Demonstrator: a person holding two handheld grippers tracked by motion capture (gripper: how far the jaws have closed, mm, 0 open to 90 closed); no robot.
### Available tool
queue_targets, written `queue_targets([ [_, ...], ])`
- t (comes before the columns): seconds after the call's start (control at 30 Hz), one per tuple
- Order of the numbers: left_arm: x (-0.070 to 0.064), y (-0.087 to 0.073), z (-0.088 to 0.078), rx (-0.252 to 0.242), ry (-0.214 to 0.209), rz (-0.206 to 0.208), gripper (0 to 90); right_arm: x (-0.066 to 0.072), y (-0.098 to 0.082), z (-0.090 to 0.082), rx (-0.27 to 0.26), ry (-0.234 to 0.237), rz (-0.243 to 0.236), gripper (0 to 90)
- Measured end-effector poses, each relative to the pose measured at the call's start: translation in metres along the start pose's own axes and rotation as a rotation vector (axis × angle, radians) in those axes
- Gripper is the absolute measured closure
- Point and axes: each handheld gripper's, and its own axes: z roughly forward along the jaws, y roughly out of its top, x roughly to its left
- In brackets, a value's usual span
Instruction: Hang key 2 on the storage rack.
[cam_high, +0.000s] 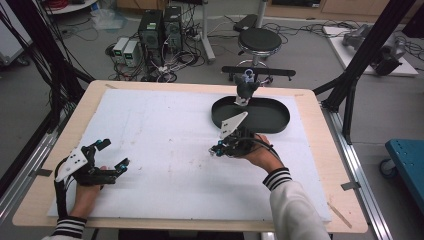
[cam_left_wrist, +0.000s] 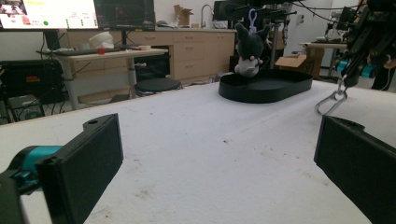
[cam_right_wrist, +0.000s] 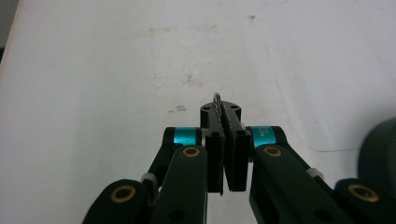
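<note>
The right gripper (cam_high: 216, 149) sits just right of the middle of the white mat (cam_high: 160, 130), its jaws pressed nearly together on a small metal carabiner clip (cam_left_wrist: 332, 101). From the left gripper view the clip hangs below the jaw tips as a thin silver loop, clear of the mat; from the right gripper view only its top edge (cam_right_wrist: 217, 99) pokes out between the pads. The clip looks light, stiff and smooth, so it is likely to pivot or slip if pinched on the rounded wire alone; the flat of the loop, squeezed across its two long sides as now, seems the surest hold, and the sprung gate is best left free. The left gripper (cam_high: 111, 156) rests near the left edge of the mat with its jaws spread wide and nothing between them. Farther off, a dark plush toy (cam_high: 245, 88) with a keychain loop (cam_left_wrist: 252, 17) on its head sits at the far rim of the black oval tray (cam_high: 272, 120). The toy is soft and light and would tip easily, so joining the clip to its loop probably calls for the free gripper to steady the body or the loop.
</note>
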Motion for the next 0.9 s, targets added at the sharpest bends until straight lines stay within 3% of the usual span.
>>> queue_targets([
  [0.27,0.0,0.0,0.0,0.0,0.002,-0.006,1.7,-0.012,0.001,-0.04,-0.098,-0.086,0.05,88.9],
  [0.5,0.001,0.0,0.0,-0.001,0.001,-0.006,1.7,-0.028,0.005,-0.08,-0.24,-0.179,0.153,88.9],
  [0.6,0.001,0.0,0.0,-0.001,0.002,-0.008,1.7,-0.033,0.006,-0.094,-0.274,-0.21,0.166,88.9],
  [0.9,0.001,0.0,0.0,-0.001,0.002,-0.01,1.7,-0.052,0.009,-0.131,-0.298,-0.286,0.207,88.8],
])
